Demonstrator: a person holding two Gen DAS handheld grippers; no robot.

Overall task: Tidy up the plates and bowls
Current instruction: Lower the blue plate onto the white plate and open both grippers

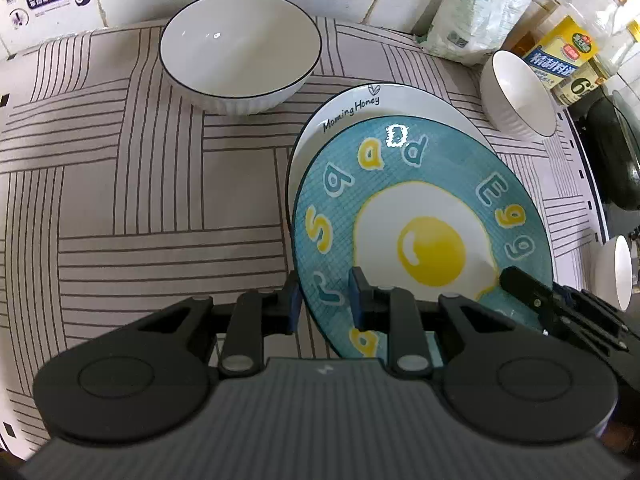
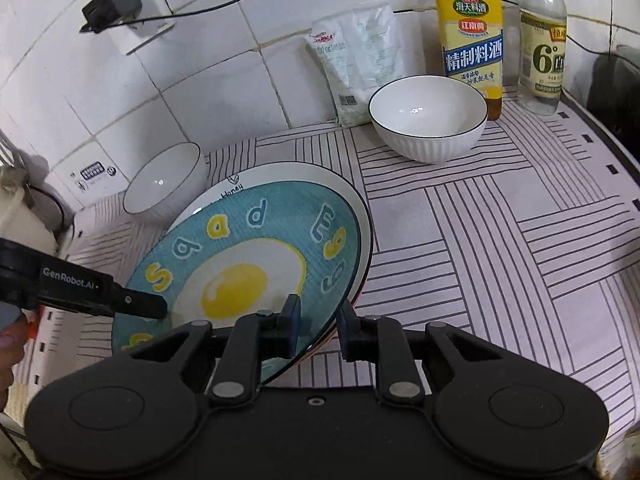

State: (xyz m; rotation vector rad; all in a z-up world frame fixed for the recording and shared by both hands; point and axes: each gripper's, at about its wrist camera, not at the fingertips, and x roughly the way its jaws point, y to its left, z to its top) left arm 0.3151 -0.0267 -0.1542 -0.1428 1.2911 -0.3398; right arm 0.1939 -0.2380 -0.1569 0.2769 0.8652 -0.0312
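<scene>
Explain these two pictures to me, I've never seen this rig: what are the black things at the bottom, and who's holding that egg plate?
Each picture comes from a camera on a hand-held two-finger gripper, looking along its fingers. The left gripper and right gripper each straddle the rim of the blue egg plate, jaws apart, on opposite sides. It sits on a white plate. On the striped cloth stand a large bowl and a smaller bowl. Bottles and a bag stand by the tiled wall.

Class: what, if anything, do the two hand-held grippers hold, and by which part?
Both straddle the egg plate at its near rim: left hand-held gripper, right hand-held gripper.
</scene>
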